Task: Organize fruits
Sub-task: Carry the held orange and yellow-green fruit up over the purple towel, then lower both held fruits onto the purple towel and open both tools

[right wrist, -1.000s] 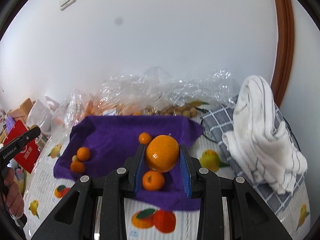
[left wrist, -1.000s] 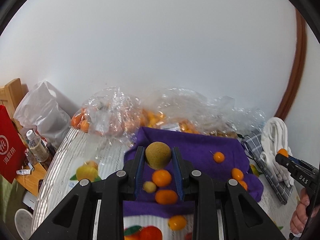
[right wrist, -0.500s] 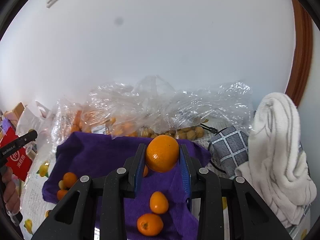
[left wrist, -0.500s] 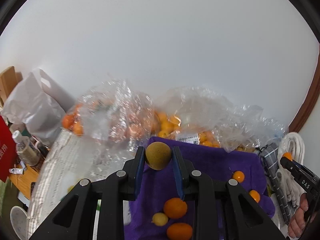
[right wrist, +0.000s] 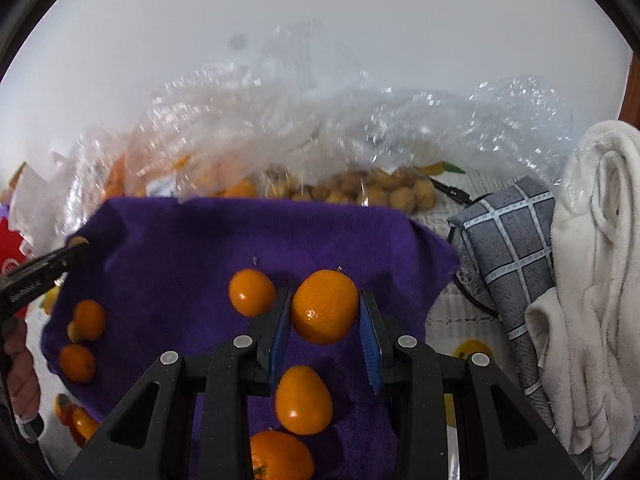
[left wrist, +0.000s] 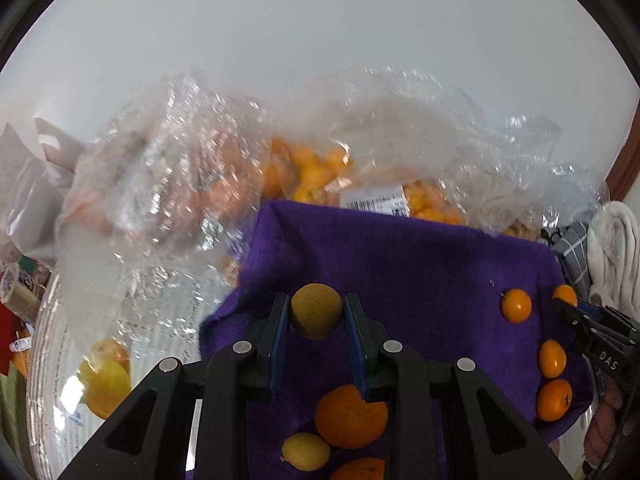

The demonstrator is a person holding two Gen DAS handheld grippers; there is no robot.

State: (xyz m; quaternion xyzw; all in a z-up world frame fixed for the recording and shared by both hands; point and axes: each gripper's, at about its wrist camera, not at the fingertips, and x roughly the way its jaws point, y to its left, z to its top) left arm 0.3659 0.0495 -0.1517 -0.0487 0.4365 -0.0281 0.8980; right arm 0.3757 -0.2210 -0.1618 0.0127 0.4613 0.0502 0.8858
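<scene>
My left gripper (left wrist: 316, 312) is shut on a small brown-yellow round fruit (left wrist: 316, 310), held just above the near left part of a purple cloth (left wrist: 400, 264). On the cloth below it lie an orange (left wrist: 351, 416) and a small yellow fruit (left wrist: 306, 451). My right gripper (right wrist: 325, 307) is shut on an orange (right wrist: 324, 306) over the right part of the purple cloth (right wrist: 180, 248). Small oranges (right wrist: 252, 292) (right wrist: 303, 399) lie around it. The right gripper (left wrist: 568, 312) also shows at the right edge of the left wrist view, and the left gripper (right wrist: 78, 250) at the left edge of the right wrist view.
Clear plastic bags of orange fruit (left wrist: 312, 168) and brown round fruit (right wrist: 380, 192) crowd the wall behind the cloth. A grey checked cloth (right wrist: 512, 248) and a white towel (right wrist: 592, 280) lie to the right. A white bag (left wrist: 28, 184) and a bottle (left wrist: 20, 288) stand at the left.
Both grippers have moved forward and down toward the cloth, each keeping its fruit. The bags and cloth now look much closer and the loose oranges have slid toward the bottom of the views.
</scene>
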